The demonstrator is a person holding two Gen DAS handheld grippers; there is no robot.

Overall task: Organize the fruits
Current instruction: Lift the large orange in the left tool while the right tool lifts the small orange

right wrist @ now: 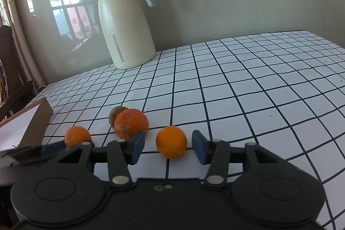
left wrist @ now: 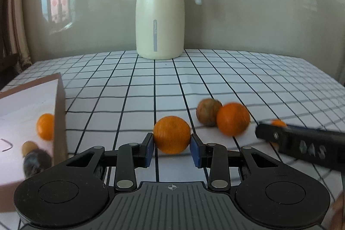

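In the left wrist view an orange [left wrist: 171,134] sits on the checked tablecloth with my left gripper [left wrist: 171,144] shut on it, both blue pads touching its sides. In the right wrist view my right gripper [right wrist: 168,144] stands open around another orange [right wrist: 171,142], with a gap on each side. To the left of it lie a darker orange [right wrist: 130,123] and a brownish fruit [right wrist: 117,114] touching it. The orange held by the left gripper [right wrist: 77,136] shows at the far left. A cardboard box [left wrist: 59,122] at the left holds an orange [left wrist: 45,126] and two smaller fruits.
A cream thermos jug [left wrist: 160,14] with a grey lid stands at the back of the table against the wall. The box's near wall is close to the left gripper's left finger. The tablecloth [right wrist: 248,89] stretches far to the right. A wooden chair [right wrist: 13,87] stands at the left.
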